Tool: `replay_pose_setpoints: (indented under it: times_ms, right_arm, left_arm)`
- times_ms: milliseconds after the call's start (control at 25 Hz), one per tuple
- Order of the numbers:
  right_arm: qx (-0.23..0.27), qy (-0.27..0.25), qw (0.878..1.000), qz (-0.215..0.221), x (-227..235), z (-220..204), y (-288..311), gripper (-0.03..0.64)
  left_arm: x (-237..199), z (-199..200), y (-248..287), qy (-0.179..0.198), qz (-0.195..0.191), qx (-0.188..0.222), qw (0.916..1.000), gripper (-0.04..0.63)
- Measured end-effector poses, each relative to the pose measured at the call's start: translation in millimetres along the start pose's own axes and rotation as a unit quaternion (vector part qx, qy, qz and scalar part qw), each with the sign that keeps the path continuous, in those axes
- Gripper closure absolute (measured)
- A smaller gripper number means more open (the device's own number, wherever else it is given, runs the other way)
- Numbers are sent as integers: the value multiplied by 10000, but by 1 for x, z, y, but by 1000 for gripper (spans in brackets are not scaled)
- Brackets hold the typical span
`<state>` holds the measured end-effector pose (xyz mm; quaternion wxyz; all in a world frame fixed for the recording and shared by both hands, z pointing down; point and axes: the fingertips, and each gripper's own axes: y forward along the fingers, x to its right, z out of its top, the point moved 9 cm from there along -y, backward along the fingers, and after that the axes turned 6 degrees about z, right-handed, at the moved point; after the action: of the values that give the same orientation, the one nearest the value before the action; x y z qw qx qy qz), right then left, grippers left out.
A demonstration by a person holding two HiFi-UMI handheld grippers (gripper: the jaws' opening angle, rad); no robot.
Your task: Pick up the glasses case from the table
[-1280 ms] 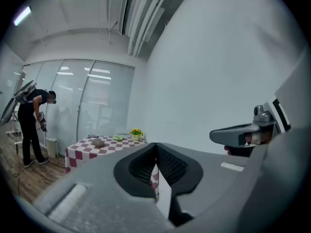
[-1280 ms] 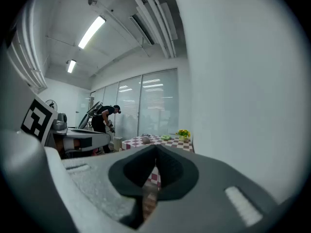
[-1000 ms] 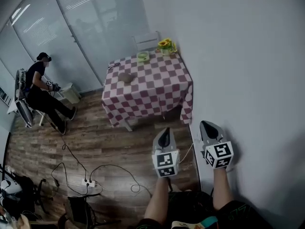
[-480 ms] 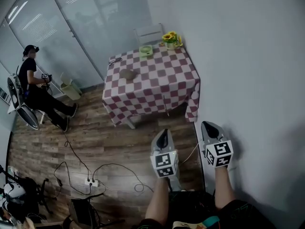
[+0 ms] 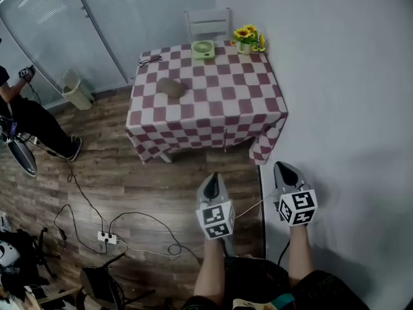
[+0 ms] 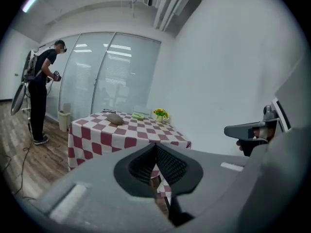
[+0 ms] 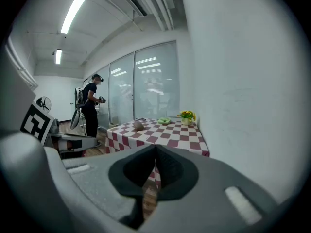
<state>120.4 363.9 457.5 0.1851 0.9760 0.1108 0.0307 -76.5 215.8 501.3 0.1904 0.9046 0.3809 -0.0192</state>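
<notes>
The glasses case (image 5: 171, 87) is a brownish oval lying on the left half of a table (image 5: 245, 112) with a red-and-white checked cloth. It also shows small and far off in the left gripper view as the case (image 6: 115, 119) and in the right gripper view as the case (image 7: 138, 125). My left gripper (image 5: 213, 177) and right gripper (image 5: 279, 167) hang side by side over the wooden floor, well short of the table and pointing toward it. Both are shut and empty, as the left gripper (image 6: 155, 146) and right gripper (image 7: 155, 149) show in their own views.
On the table's far edge are a green bowl (image 5: 204, 48), a pot of sunflowers (image 5: 247, 39) and a pair of glasses (image 5: 150, 59); a white chair (image 5: 208, 23) stands behind. A white wall (image 5: 348, 108) runs along the right. A person (image 5: 26, 118), a bin (image 5: 77, 96) and floor cables (image 5: 129, 228) are at the left.
The table has come nearer and moved toward the middle of the head view. Both grippers have advanced toward it, still shut. The person at the left has slid to the frame's edge.
</notes>
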Motion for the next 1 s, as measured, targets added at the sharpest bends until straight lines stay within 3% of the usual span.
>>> replay_pose_setpoints:
  times_ms: [280, 600, 1000]
  right_arm:
    - [-448, -283, 9986, 25, 16, 28, 67, 612]
    - [-593, -624, 9961, 169, 20, 73, 139, 612]
    - [-556, -689, 9951, 449, 10, 84, 182, 612]
  left_arm:
    - [-62, 18, 71, -400, 596, -150, 9973, 584]
    - [-87, 47, 126, -724, 583, 21, 9957, 584]
    - [-112, 58, 152, -816, 667, 74, 9944, 584]
